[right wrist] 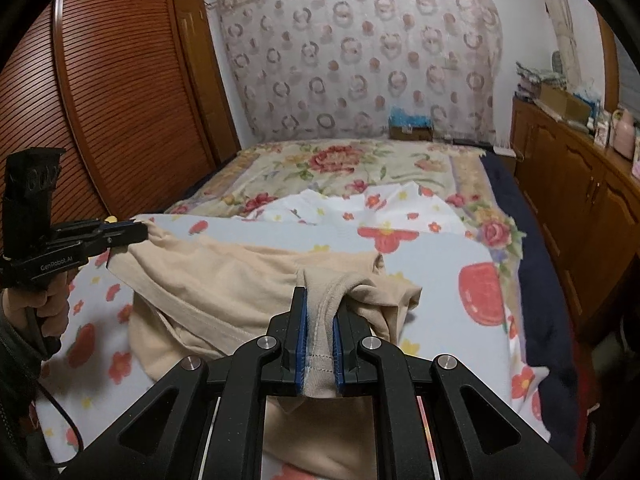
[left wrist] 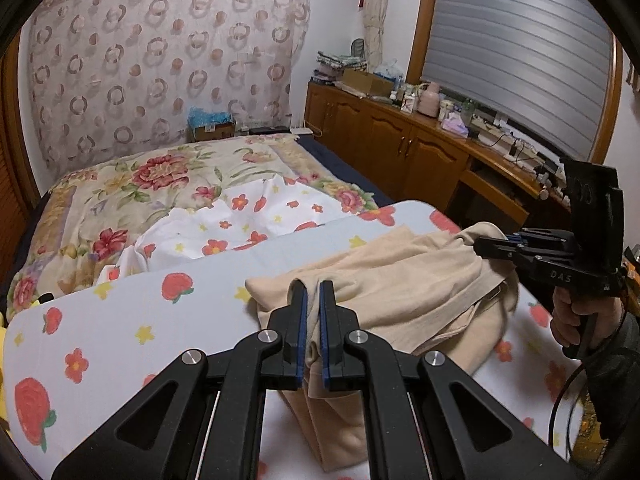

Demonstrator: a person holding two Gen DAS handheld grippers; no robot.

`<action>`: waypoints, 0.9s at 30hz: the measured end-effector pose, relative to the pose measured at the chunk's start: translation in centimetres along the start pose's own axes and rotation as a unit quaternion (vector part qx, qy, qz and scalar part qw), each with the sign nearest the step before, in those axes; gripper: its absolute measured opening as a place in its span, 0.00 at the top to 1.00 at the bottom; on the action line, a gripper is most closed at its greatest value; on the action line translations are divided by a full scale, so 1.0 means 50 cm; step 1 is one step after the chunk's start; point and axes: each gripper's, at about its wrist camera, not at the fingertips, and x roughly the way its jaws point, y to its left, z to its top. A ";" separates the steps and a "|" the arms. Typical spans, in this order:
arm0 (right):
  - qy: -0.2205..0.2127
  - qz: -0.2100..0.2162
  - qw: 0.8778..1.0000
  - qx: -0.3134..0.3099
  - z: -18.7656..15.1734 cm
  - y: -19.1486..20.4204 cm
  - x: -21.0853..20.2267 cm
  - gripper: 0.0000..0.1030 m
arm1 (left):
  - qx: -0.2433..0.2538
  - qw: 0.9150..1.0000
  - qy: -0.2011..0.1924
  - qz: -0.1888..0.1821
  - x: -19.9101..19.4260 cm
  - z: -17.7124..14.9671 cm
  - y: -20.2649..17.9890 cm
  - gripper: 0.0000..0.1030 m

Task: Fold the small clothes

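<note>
A beige garment (left wrist: 400,280) lies partly bunched on a white board cover printed with strawberries and flowers (left wrist: 120,320). My left gripper (left wrist: 313,292) is shut on one edge of the cloth, which is pinched between its blue pads. Far right in the left wrist view, my right gripper (left wrist: 478,246) grips another corner. In the right wrist view, the right gripper (right wrist: 320,300) is shut on a stitched hem of the garment (right wrist: 224,280). The left gripper (right wrist: 142,230) holds a corner at the left, and the cloth is stretched between the two.
Behind the board lies a bed with a floral quilt (left wrist: 160,176). A wooden cabinet (left wrist: 400,148) with a cluttered top runs along the right. A louvred wooden wardrobe (right wrist: 120,100) stands at the left. A person's hand (left wrist: 568,320) grips the right gripper's handle.
</note>
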 end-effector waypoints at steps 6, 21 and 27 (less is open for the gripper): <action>0.007 -0.003 1.000 0.003 0.007 0.005 0.009 0.90 | -0.006 1.000 0.015 0.003 0.030 -0.010 0.012 0.94; -0.018 -0.052 0.998 -0.033 0.012 0.017 -0.089 0.52 | -0.011 1.000 0.017 -0.008 0.003 -0.014 0.035 0.23; 0.031 -0.063 0.996 -0.057 -0.042 0.019 -0.089 0.51 | 0.003 0.999 0.049 0.008 0.004 -0.057 0.045 0.21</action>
